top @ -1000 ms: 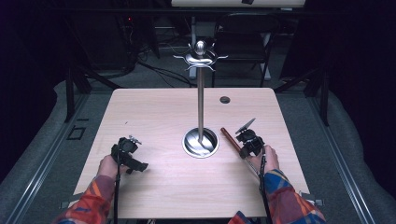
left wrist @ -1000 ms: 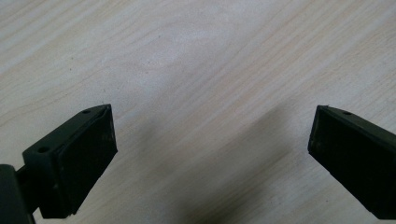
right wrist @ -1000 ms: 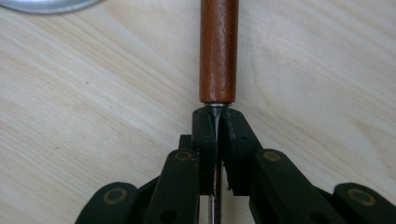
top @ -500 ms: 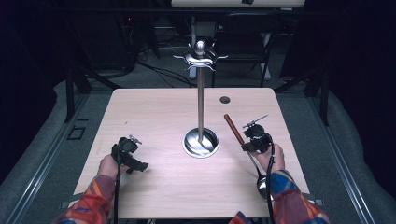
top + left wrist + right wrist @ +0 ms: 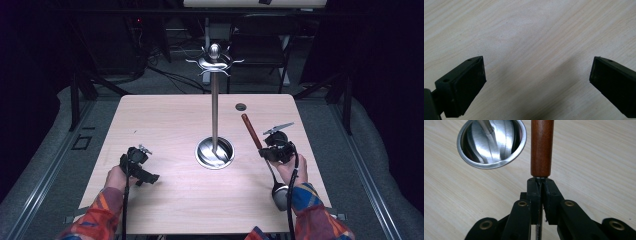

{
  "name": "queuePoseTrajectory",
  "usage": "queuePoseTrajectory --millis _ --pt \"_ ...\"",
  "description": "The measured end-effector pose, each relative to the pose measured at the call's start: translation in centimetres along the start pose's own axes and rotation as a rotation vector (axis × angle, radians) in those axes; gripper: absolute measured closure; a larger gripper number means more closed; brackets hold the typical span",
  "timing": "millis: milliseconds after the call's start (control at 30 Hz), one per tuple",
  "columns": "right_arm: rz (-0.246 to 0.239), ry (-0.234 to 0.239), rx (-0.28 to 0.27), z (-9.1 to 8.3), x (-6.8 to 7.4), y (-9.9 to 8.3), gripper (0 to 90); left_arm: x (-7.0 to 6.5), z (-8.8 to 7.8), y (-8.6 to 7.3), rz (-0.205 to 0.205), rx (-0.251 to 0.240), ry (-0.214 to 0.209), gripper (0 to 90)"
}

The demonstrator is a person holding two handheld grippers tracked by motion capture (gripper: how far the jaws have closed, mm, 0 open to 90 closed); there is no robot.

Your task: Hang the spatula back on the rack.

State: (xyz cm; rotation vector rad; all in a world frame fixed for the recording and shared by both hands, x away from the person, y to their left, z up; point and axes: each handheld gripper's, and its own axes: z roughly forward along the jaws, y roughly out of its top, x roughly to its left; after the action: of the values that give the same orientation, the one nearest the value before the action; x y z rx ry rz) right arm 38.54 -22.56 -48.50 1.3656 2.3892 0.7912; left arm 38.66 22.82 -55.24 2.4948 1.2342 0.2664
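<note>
One pale wood table (image 5: 165,125) in a dark room, steel stand (image 5: 214,120) at centre, your right gripper (image 5: 272,150) clamped on a wooden-handled ladle (image 5: 251,131) beside its base, your left gripper (image 5: 137,165) wide, empty.

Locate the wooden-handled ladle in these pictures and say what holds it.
In the high view the ladle is at the table's right, clamped in the right gripper just right of the stand's round steel base.
</note>
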Motion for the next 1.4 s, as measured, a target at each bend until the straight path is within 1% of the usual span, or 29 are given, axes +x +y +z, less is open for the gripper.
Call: queuePoseTrajectory --millis 67,100,167,233,267,367,467,667,800,1100,1267,1333,1367,1400 --pt "-0.002 0.01 -0.015 -0.3 0.2 0.0 84.5 0.0 0.0 0.0 0.002 0.002 0.0 0.3" --pt "-0.004 0.004 -0.022 -0.5 0.3 0.0 84.5 0.0 0.0 0.0 0.003 0.003 0.0 0.3" --pt "-0.008 0.007 -0.041 -0.9 0.5 0.0 84.5 0.0 0.0 0.0 0.003 0.001 -0.002 0.3" --pt "-0.013 0.008 -0.05 -1.2 0.7 0.0 84.5 0.0 0.0 0.0 0.002 0.0 0.0 0.3" --pt "-0.022 0.005 -0.057 -1.3 0.8 0.1 84.5 0.0 0.0 0.0 0.002 0.0 0.0 0.3" --pt "-0.021 0.008 -0.073 -1.5 1.1 0.1 84.6 0.0 0.0 0.0 0.003 0.003 -0.001 0.3" --pt "-0.023 0.001 -0.095 -1.8 1.1 0.1 84.7 -0.1 0.0 0.0 0.002 0.001 0.0 0.3" --pt "-0.028 0.003 -0.144 -2.7 1.2 0.1 84.7 -0.1 0.1 0.0 0.007 0.004 0.001 0.3" --pt "-0.05 0.001 -0.174 -2.9 1.6 0.2 84.7 0.0 0.1 0.0 0.005 0.007 0.001 0.4" --pt "-0.068 0.013 -0.178 -2.9 2.3 0.6 84.7 0.0 0.2 0.0 0.01 0.014 0.0 0.4" --pt "-0.073 0.013 -0.203 -3.0 2.7 1.1 84.7 0.0 0.3 0.0 0.012 0.019 0.001 0.4" --pt "-0.075 0.013 -0.207 -3.0 2.9 1.2 84.7 0.0 0.3 0.0 0.011 0.018 -0.001 0.4" --pt "-0.081 0.009 -0.2 -3.1 2.9 1.3 84.8 0.0 0.2 0.0 0.01 0.017 0.0 0.4" --pt "-0.08 0.011 -0.207 -3.1 2.9 1.3 84.7 0.0 0.2 0.0 0.009 0.016 0.001 0.4"
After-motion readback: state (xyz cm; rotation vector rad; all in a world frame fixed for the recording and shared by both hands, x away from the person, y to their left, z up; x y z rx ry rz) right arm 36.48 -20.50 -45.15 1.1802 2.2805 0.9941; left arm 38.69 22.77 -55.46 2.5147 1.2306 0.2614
